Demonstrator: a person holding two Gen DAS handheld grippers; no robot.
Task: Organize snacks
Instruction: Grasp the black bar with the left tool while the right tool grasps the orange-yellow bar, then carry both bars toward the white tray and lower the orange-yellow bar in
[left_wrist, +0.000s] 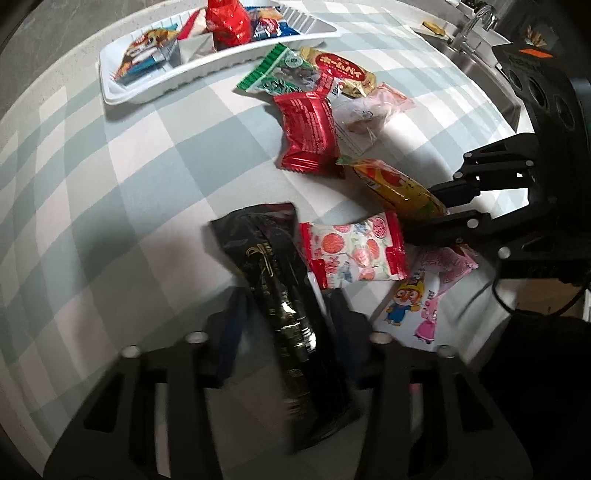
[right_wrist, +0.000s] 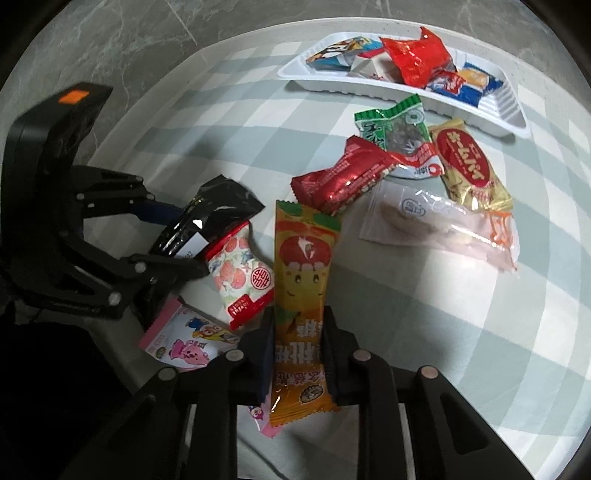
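Left wrist view: the left gripper (left_wrist: 284, 325), pointing steeply down at the checked tablecloth (left_wrist: 110, 192), clamps a black snack packet (left_wrist: 273, 280), while the right gripper (right_wrist: 297, 339), likewise steeply tilted, pinches an orange snack packet (right_wrist: 301, 280) below the white tray (right_wrist: 406, 98).

Tray (right_wrist: 515, 123) of packets near the tabletop's (right_wrist: 461, 332) far edge, loose snack packets (right_wrist: 400, 153) just before it, more packets nearer, two between jaws.

bright overhead glare mid-frame, dim bowed fisheye edges, near foreground perhaps motion-blurred.
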